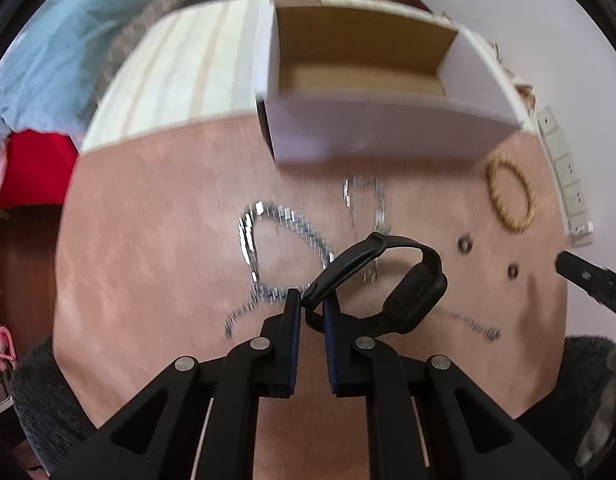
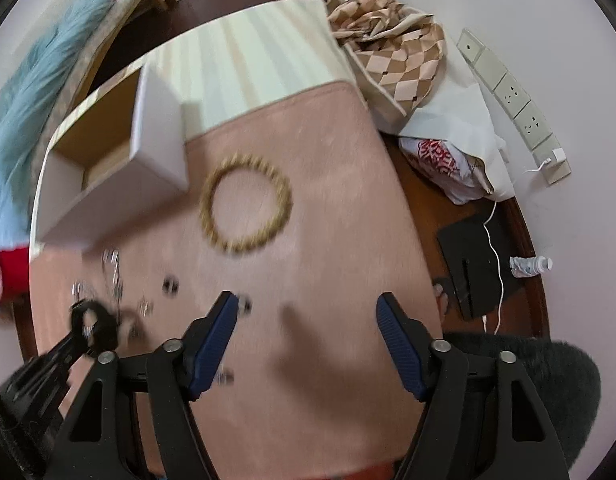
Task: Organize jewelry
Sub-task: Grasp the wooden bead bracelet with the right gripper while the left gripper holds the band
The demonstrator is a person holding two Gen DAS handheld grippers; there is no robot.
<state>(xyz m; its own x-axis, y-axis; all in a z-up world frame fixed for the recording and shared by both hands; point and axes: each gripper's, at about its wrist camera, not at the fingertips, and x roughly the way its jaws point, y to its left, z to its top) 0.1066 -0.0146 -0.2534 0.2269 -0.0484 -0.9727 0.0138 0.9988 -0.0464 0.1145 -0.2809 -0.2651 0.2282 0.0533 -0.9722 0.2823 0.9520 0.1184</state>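
The black watch [image 1: 416, 292] lies on the pink mat [image 1: 148, 260], in front of the open white box [image 1: 388, 136]; its strap is pinched by the left gripper [image 1: 308, 312], whose jaws are nearly shut on it. Only a thin bit of strap is held (the heavy face hangs off to the side), so the watch could be dropped when lifted; the silver chain [image 1: 280, 220] lies just beside it and could be dragged along. The right gripper [image 2: 306, 320] is held wide open with nothing in it; a small ring [image 2: 244, 304] touching one finger could be knocked away; the gold bead bracelet [image 2: 246, 206] is well apart.
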